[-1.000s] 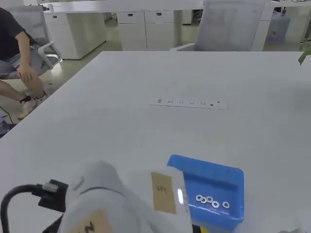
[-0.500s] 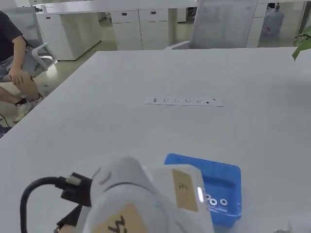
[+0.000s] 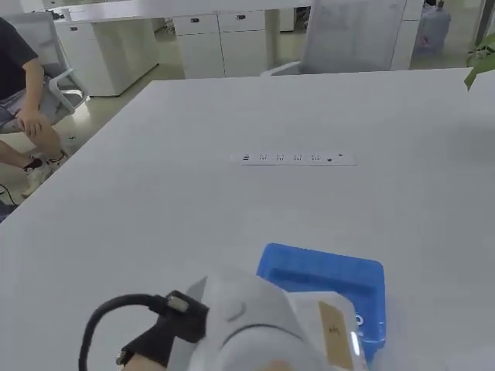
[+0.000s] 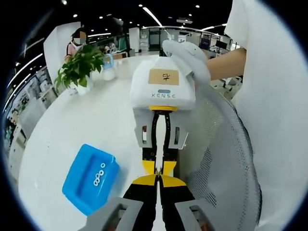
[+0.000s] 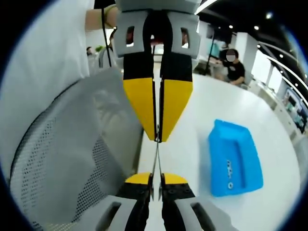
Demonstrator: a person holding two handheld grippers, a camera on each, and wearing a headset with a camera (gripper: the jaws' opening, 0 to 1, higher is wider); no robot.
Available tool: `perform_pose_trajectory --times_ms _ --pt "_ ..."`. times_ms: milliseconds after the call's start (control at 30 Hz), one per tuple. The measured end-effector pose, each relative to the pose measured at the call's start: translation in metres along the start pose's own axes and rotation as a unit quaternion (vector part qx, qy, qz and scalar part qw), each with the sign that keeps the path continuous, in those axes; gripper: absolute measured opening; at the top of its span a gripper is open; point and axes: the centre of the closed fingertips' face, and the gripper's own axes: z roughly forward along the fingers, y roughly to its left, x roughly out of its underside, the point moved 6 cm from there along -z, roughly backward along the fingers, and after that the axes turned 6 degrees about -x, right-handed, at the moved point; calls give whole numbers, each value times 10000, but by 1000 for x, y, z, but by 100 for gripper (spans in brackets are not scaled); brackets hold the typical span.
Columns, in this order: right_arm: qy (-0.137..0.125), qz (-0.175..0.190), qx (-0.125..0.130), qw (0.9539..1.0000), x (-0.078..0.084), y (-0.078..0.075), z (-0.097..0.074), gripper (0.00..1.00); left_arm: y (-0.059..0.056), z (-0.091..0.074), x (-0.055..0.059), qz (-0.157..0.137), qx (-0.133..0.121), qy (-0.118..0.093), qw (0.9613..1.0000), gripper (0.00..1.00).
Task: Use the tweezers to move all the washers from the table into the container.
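A blue container (image 3: 325,270) lies near the table's front edge, and a washer (image 3: 360,319) shows in it beside a white gripper body (image 3: 271,332). The container (image 4: 91,178) holds several washers (image 4: 99,174) in the left gripper view. My two grippers meet tip to tip. In the right gripper view, thin metal tweezers (image 5: 156,161) run between them. The left gripper (image 5: 157,137) comes down from the top, shut on the tweezers' far end. My right gripper (image 5: 157,182) is shut on the near end. The container (image 5: 236,159) lies to their right.
A white power strip (image 3: 298,158) sits mid-table. A person sits at the far left (image 3: 23,85), off the table. A mesh office chair (image 5: 72,144) is close beside the grippers. A potted plant (image 4: 82,65) stands at the table's far end.
The white gripper body at the bottom of the head view has slid right, over the container's near side, and now hides most of the washers. The container and power strip stay put.
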Motion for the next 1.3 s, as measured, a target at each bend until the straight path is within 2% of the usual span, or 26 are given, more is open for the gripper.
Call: perform_pose_trajectory --times_ms 100,200,267,433,633,733,833,967,1133,1300 --pt "95 -6 14 10000 5 0 3 4 1 5 3 69 23 103 9999 0" --pt "113 28 45 9999 9 -1 4 4 1 9 4 100 23 185 9998 0" --pt "125 57 69 9999 11 -1 4 5 1 11 7 187 12 318 9993 0" --pt "128 90 41 9999 14 0 9 5 1 15 10 204 69 431 9988 0" --pt "-81 346 72 9993 15 -2 10 6 4 14 17 112 94 581 9982 0" --pt "-167 502 104 9985 17 -2 7 10 4 14 20 121 123 682 9975 0" --pt "-333 728 198 9966 20 -1 0 13 5 15 23 100 146 753 9970 0" --pt "-529 1060 447 9919 27 2 -16 18 6 16 30 102 187 885 9959 0" --pt "-526 1375 830 9856 42 6 -38 21 7 20 40 140 276 1128 9931 0" --pt "-551 1572 1086 9800 48 8 -52 21 7 25 51 139 369 1347 9901 0"
